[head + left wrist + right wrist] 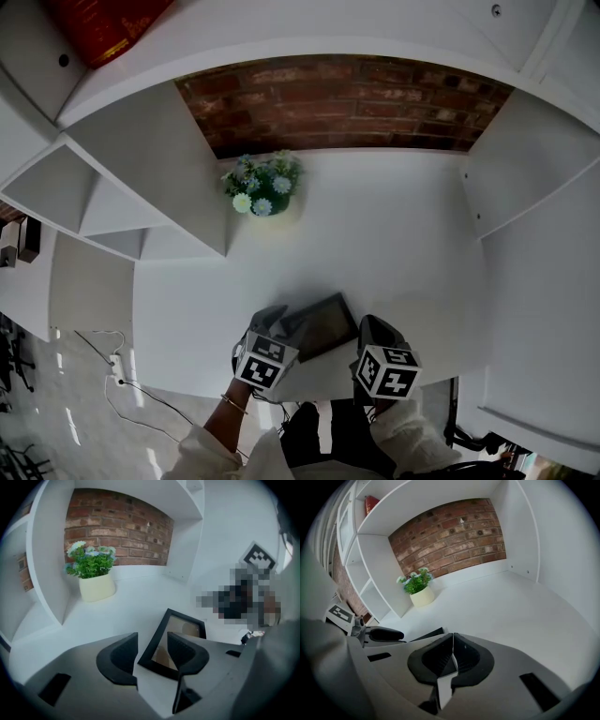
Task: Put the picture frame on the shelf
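A: Left side first. What is the left gripper (152,645) doing?
B: Its two dark, ribbed pads are standing well apart. One corner and edge of the picture frame (183,625) are sitting in the gap, but neither pad is pressing on it. In the left gripper view the right-hand pad is only overlapping the glass.
A: Frame build?
B: Thin black rectangular moulding, matte, around a glossy pane that is reflecting pale beige shapes. It is resting on the smooth white shelf surface (403,244), close to the front edge, between the two grippers. I cannot tell whether it is lying flat or propping up at a tilt.
A: Right gripper (453,644)?
B: Its pads are meeting along a straight seam, closed together with nothing between them. In the head view it is pointing down just beside the frame's right edge; contact not resolvable.
A: Gripper bodies?
B: Smooth grey shells. A marker cube (265,364) with black-and-white squares is riding on each.
A: Surroundings?
B: A rough red-brown brick wall (347,98) is backing the alcove. A potted plant (262,186), green leaves with small white and blue blooms in a rounded cream pot (97,587), is standing at the back left, well apart from the frame. Flat white panels are forming compartments at both sides, and a red object (103,28) is sitting on the upper-left shelf
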`<state>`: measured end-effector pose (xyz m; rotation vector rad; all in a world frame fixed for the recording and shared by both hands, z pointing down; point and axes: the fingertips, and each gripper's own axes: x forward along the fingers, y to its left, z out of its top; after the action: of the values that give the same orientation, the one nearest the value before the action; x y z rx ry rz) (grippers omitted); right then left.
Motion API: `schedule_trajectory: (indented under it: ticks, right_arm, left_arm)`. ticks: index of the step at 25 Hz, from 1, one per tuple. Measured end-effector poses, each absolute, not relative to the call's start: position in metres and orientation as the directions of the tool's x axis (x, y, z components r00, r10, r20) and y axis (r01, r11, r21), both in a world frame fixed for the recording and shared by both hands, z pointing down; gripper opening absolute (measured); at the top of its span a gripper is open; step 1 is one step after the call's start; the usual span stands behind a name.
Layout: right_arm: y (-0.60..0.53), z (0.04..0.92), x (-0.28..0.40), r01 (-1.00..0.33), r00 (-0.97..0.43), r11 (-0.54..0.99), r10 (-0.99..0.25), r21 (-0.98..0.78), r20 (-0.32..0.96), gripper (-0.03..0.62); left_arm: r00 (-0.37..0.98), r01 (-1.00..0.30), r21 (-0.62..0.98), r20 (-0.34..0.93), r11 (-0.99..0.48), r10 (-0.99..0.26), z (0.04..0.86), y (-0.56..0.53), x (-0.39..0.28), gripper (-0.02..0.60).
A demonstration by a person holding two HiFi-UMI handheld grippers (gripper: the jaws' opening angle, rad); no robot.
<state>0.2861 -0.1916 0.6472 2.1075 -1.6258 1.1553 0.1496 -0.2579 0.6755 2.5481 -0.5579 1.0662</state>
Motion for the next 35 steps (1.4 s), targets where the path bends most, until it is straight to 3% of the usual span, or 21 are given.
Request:
schedule_trajectory:
  ticks: [7, 12, 19, 28, 35]
  right_arm:
    - [-0.206, 0.653, 0.28, -0.898, 0.051, -0.343, -0.703, -0.276, 0.71, 0.023]
    - [-0.212, 0.654, 0.281, -0.898, 0.051, -0.345, -0.7, -0.274, 0.712, 0.023]
    - [-0.214, 0.657, 0.283, -0.892, 0.059, -0.359, -0.696, -0.275, 0.715, 0.023]
    - [-0.215, 0.655, 0.286, -0.891, 0.067, -0.364, -0.698, -0.272, 0.713, 0.024]
    - [-0.214, 0.65, 0.284, -0.897, 0.068, -0.352, -0.705, -0.266, 0.706, 0.023]
  left_arm:
    - [0.597, -0.338, 0.147, 0.797, -0.93, -0.091, 0.695, -0.258, 0.151, 0.193]
    - [0.597, -0.313, 0.185, 0.801, -0.931, -0.041, 0.698, -0.252, 0.153, 0.13]
    - [0.592, -0.274, 0.234, 0.806, -0.933, 0.028, 0.702, -0.251, 0.155, 0.127]
    - [0.61, -0.295, 0.293, 0.791, -0.909, 0.057, 0.698, -0.249, 0.155, 0.08]
    - [0.64, -0.402, 0.3, 0.768, -0.865, -0.031, 0.696, -0.252, 0.153, 0.067]
